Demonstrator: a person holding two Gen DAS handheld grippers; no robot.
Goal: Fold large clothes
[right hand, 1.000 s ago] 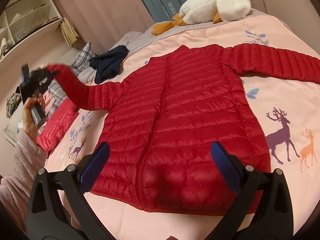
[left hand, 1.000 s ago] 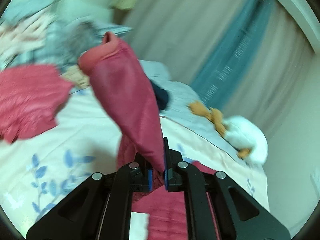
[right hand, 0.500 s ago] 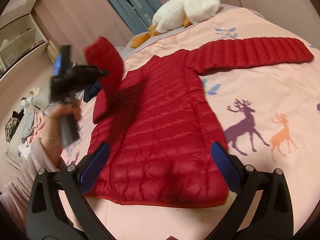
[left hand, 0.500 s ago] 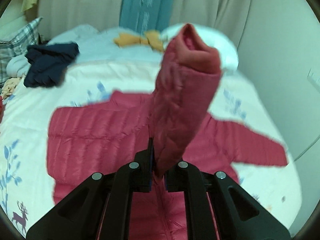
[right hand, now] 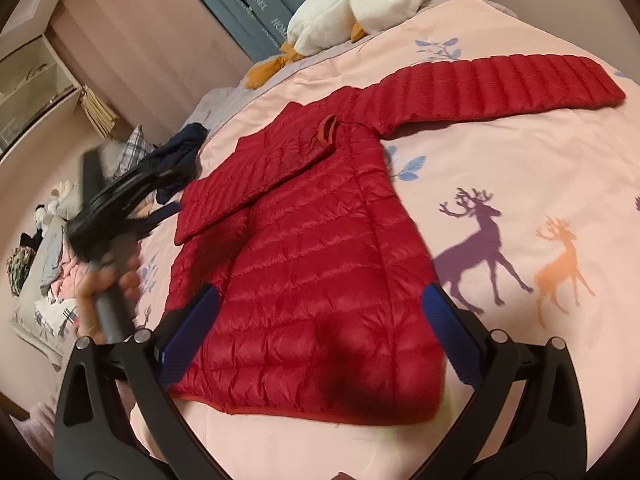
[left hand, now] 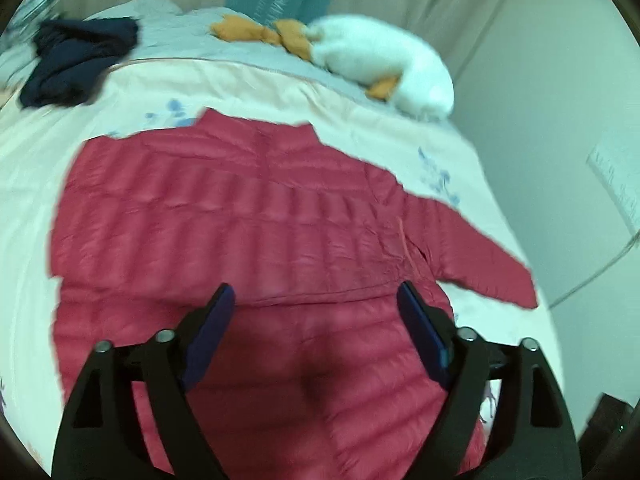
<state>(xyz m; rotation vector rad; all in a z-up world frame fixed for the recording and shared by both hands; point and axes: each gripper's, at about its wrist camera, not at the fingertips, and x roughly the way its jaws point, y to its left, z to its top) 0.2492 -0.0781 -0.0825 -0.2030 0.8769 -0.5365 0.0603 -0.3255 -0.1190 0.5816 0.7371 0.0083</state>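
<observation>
Because the folded sleeve (right hand: 256,172) lies loose across the chest of the red jacket (right hand: 320,272), mid-frame on the bed (right hand: 520,380), it could spring back; puffy fabric resists creasing; the other sleeve (right hand: 500,84) stretches to the upper right. Left gripper (left hand: 316,332) gapes wide, holding nothing; right gripper (right hand: 320,328) likewise, above the hem.

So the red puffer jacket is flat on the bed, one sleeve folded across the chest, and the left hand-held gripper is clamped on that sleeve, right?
Not quite. The left hand-held gripper is open and holds nothing; the left wrist view shows its jaws spread. The rest stands: the red puffer jacket lies flat on the bed, one sleeve folded across the chest.
</observation>
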